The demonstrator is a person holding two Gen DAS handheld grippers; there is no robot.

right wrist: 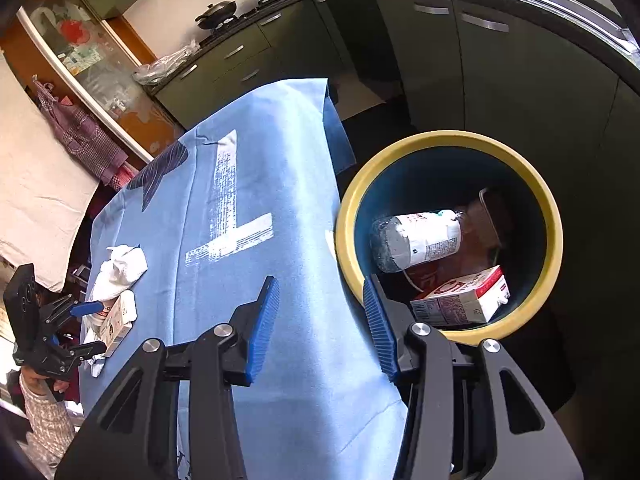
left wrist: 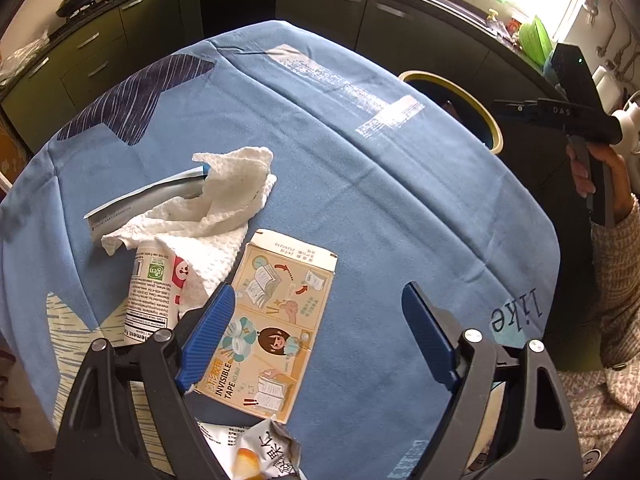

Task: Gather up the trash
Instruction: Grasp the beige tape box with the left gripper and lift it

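Trash lies on the blue tablecloth (left wrist: 360, 200). My left gripper (left wrist: 318, 300) is open, pointing down over a flattened "Invisible Tape" box (left wrist: 276, 332) without touching it. Beside the box are a crumpled white paper towel (left wrist: 208, 216), a white labelled bottle (left wrist: 152, 292) partly under it, a silver-blue packet (left wrist: 144, 200) and a torn snack wrapper (left wrist: 260, 452). My right gripper (right wrist: 320, 284) is open and empty at the table's edge next to the yellow-rimmed bin (right wrist: 552, 216). The bin holds a plastic bottle (right wrist: 420, 240) and a red-and-white carton (right wrist: 464, 296).
Dark kitchen cabinets (right wrist: 480, 80) curve behind the table and bin. A pan (right wrist: 218, 10) sits on the stove at the back. The bin (left wrist: 494, 128) stands just off the table's far right edge. A patterned sleeve (left wrist: 620, 264) is at the right.
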